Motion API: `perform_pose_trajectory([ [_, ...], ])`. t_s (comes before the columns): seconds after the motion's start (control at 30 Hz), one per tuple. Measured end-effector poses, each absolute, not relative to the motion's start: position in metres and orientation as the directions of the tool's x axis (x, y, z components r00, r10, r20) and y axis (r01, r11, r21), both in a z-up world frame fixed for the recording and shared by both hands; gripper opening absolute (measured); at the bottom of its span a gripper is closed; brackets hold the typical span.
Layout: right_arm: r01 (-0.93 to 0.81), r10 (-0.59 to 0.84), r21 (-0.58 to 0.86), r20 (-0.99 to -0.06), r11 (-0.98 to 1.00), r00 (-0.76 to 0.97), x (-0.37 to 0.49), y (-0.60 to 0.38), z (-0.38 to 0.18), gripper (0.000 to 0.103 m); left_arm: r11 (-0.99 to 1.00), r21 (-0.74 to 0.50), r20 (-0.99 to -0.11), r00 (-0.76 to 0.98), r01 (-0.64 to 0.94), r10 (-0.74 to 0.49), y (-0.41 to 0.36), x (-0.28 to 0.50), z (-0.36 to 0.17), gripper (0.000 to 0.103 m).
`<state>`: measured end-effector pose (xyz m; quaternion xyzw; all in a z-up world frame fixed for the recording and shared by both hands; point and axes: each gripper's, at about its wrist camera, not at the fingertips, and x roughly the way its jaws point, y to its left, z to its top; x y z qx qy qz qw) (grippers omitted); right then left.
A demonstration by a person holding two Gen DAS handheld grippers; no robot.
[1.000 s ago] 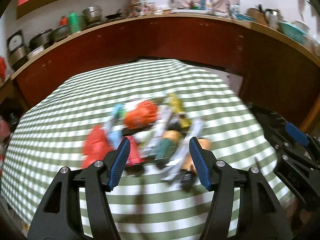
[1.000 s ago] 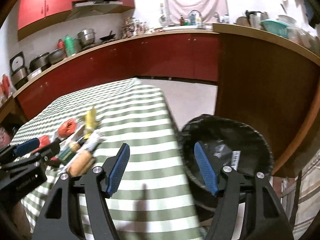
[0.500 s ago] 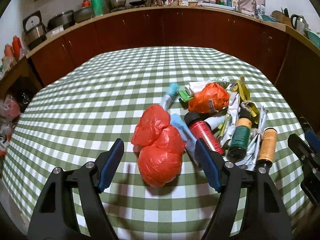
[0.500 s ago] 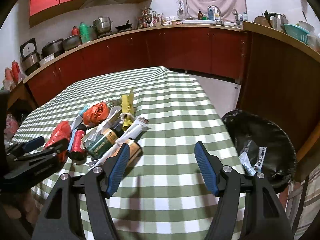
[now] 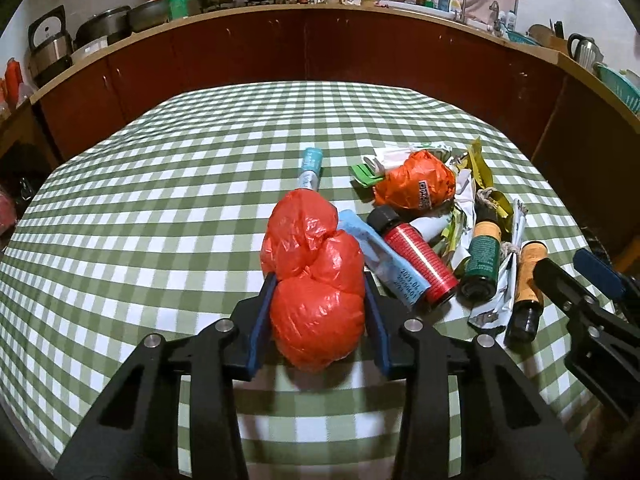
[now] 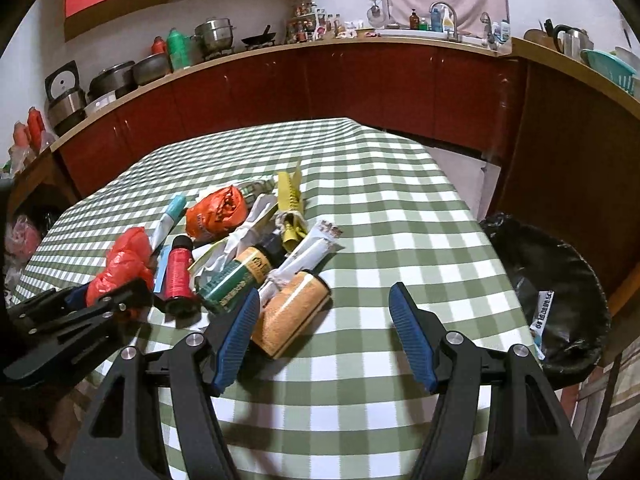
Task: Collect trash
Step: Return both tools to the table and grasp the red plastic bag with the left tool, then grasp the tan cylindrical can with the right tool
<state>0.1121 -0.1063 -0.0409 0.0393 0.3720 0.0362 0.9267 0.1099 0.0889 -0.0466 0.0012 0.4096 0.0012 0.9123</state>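
Gripping the crumpled red plastic bag (image 5: 316,280), the left tool (image 5: 316,316) had its blue pads against both sides of the bag's lower lobe; the jaws had just been closing, with the bag between them. The bag lay on the checked green-and-white worktop (image 5: 160,200), at the left end of a heap of rubbish. Just beside it on the right lay a pale blue tube (image 5: 380,260), touching a red canister (image 5: 416,256) with a black cap. Further right lay a green bottle (image 5: 482,258), then an amber bottle (image 5: 528,280) at the heap's near right edge. An orange bag (image 5: 416,184), balled up, sat behind these, with yellow wrappers (image 5: 480,168) and white crumpled paper at its right. A teal-capped marker (image 5: 310,168) poked out from behind the red bag, pointing away.

The right tool (image 6: 320,320) stood well open, nothing between its pads. Its left pad lay just beside the amber bottle (image 6: 292,316), whether touching I could not tell. Bare checked cloth showed in the gap.

A black-lined bin (image 6: 560,288) stood off the worktop's right edge, lower than the cloth, with a printed white scrap (image 6: 544,308) inside against its near wall.

Dark red cabinets ran round the room behind, with pots and bottles along the top.
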Motion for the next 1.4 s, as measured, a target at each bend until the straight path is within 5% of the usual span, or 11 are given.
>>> perform_pose_trajectory([
  [0.3, -0.03, 0.052, 0.043, -0.726, 0.999, 0.686, 0.114, -0.101, -0.048, 0.062, 1.0, -0.008, -0.743, 0.67, -0.017, 0.005, 0.108, 0.101, -0.042, 0.039],
  [0.5, -0.026, 0.055, 0.051, -0.732, 0.998, 0.679, 0.111, -0.108, -0.05, 0.046, 1.0, -0.006, -0.739, 0.673, -0.018, 0.007, 0.114, 0.098, -0.042, 0.039],
  [0.57, -0.041, 0.063, 0.048, -0.732, 0.998, 0.679, 0.111, -0.106, -0.05, 0.029, 1.0, -0.005, -0.737, 0.676, -0.016, 0.007, 0.113, 0.097, -0.043, 0.039],
  [0.63, -0.05, 0.061, 0.036, -0.729, 0.998, 0.682, 0.11, -0.104, -0.049, 0.025, 1.0, -0.003, -0.732, 0.681, -0.014, 0.008, 0.113, 0.096, -0.042, 0.039],
  [1.4, 0.037, -0.017, 0.019, -0.624, 0.999, 0.781, 0.085, -0.174, -0.019, 0.025, 0.988, -0.034, -0.657, 0.742, 0.15, -0.135, 0.025, 0.079, -0.011, 0.038],
])
